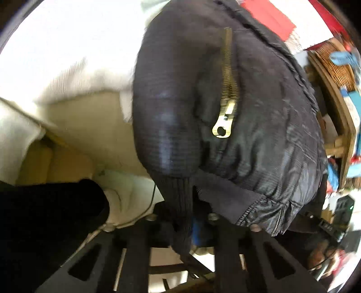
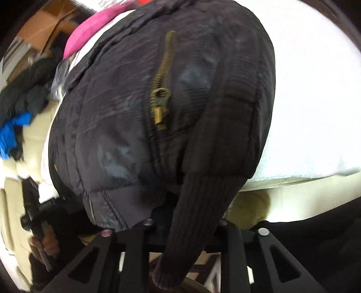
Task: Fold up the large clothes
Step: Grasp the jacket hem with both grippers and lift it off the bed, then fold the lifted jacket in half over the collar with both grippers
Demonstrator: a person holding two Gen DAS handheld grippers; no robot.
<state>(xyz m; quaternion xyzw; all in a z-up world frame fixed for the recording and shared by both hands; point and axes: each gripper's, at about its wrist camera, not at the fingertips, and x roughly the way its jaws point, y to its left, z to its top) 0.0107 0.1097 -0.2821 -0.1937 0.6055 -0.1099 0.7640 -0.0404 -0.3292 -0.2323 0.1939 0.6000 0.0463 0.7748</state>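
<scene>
A black puffer jacket (image 1: 225, 112) with a brass sleeve-pocket zipper (image 1: 226, 112) fills the left wrist view, lying on a white-covered surface (image 1: 67, 45). My left gripper (image 1: 182, 227) is shut on its ribbed knit cuff (image 1: 178, 202), which hangs down between the jaws. In the right wrist view the same jacket (image 2: 158, 101) shows another brass zipper (image 2: 161, 99). My right gripper (image 2: 182, 227) is shut on the other ribbed cuff (image 2: 194, 214), which droops below the jaws.
A red cloth (image 1: 270, 18) and a wooden shelf (image 1: 334, 94) with a wicker basket lie to the right. A pink garment (image 2: 90, 29), dark clothes and a blue item (image 2: 13, 133) sit left. The other hand-held gripper (image 2: 36, 216) is at lower left.
</scene>
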